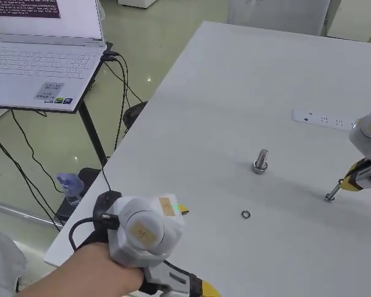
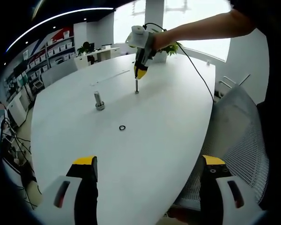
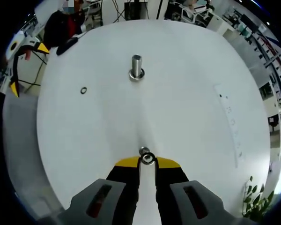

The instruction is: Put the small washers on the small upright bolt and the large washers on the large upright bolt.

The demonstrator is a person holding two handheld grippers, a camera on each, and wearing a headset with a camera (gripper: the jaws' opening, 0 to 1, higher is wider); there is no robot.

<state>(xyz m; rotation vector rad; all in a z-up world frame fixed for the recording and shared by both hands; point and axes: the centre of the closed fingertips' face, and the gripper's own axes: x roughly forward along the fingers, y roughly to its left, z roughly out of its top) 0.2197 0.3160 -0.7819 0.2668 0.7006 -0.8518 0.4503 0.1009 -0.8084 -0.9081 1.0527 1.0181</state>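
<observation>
My right gripper is shut on a small washer, held right at the top of the small upright bolt. In the head view that gripper comes in from the right edge, just above the small bolt. The large upright bolt stands mid-table with a washer around its base. One small washer lies loose on the table in front of it. My left gripper is open and holds nothing, near the table's front-left edge, well short of the loose washer.
A white power strip lies on the white table behind the bolts. An open laptop sits on a stand to the left, cables hanging under it. A mesh chair stands by the table edge.
</observation>
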